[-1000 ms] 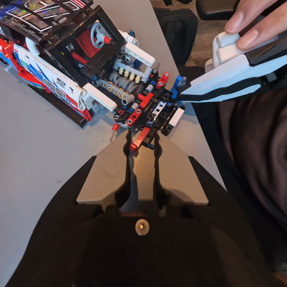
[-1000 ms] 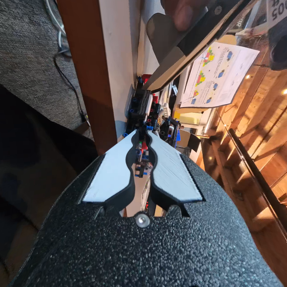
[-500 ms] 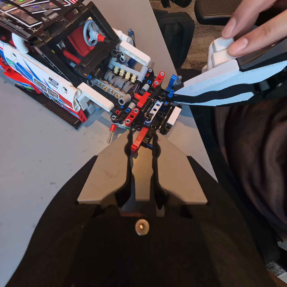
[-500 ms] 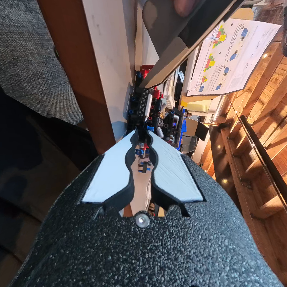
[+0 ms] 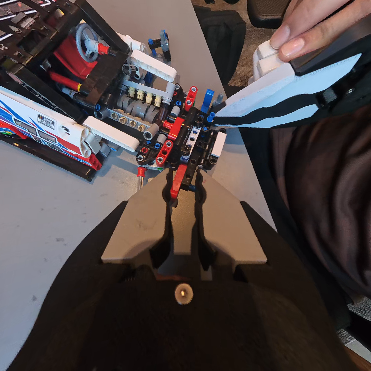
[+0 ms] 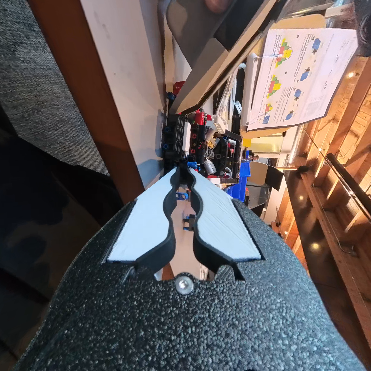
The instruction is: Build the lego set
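A Lego race car (image 5: pixel 124 112), white, red, blue and black, lies on the grey table (image 5: pixel 50 220) with its open front frame near the table's edge. My left gripper (image 5: pixel 182 174) is shut on a red and black beam (image 5: pixel 178 180) that sticks out of the frame. My right gripper (image 5: pixel 213 120), with white fingers, comes in from the right and is shut on the frame's edge beside a blue pin (image 5: pixel 210 116). In the right wrist view its tips (image 6: pixel 182 169) pinch the black frame of the car (image 6: pixel 200 140). The left gripper's grey finger (image 6: pixel 200 76) shows above.
A person's hand (image 5: pixel 301 30) holds the right gripper. A small loose blue and black piece (image 5: pixel 162 46) lies behind the car. The table's edge runs close on the right. A printed sheet (image 6: pixel 301 76) and blue bins (image 6: pixel 245 174) stand beyond. The gap from one gripper's tips to the other's is roughly 6 cm.
Both grippers keep their hold. The car's front end has turned a little and shows closer in both views. The right gripper's view has swung, so the car sits higher in it.
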`<state>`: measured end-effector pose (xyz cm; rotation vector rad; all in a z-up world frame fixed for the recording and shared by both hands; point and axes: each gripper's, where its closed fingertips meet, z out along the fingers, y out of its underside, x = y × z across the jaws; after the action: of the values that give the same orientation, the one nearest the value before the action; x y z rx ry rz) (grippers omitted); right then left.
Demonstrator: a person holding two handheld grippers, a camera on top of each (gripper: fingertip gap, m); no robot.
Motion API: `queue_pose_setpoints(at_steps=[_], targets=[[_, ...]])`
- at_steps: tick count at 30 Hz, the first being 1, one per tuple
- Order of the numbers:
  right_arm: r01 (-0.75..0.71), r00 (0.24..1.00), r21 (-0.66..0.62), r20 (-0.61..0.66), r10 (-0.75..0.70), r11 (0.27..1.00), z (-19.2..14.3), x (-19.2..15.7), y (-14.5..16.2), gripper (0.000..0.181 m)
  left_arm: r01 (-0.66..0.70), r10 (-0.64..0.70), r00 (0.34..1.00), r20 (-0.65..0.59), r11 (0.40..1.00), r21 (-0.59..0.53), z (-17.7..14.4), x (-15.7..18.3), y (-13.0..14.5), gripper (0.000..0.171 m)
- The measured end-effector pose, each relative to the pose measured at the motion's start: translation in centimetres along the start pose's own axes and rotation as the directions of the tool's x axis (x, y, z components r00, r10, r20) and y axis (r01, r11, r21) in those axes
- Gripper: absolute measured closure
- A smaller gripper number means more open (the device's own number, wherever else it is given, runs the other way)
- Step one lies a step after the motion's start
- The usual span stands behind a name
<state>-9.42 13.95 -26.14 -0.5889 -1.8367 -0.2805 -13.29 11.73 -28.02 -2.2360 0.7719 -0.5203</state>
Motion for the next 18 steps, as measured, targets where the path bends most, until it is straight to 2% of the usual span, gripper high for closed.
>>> queue_pose_setpoints(at_steps=[8,14,18], targets=[[-0.056,0.998,0.005,0.036,0.056,0.998,0.1,0.1,0.1,0.176,0.006,-0.006,1.000,0.000,1.000,0.001,0.0,-0.1,0.0,0.150],[-0.141,0.989,0.048,-0.037,0.142,0.989,0.1,0.1,-0.1,0.174,-0.011,0.011,1.000,0.001,1.000,0.000,-0.1,0.0,0.1,0.147],[-0.297,0.954,0.074,0.067,0.292,0.952,-0.9,0.1,-0.2,0.173,-0.001,0.001,1.000,-0.022,1.000,0.002,-0.2,0.0,0.1,0.147]])
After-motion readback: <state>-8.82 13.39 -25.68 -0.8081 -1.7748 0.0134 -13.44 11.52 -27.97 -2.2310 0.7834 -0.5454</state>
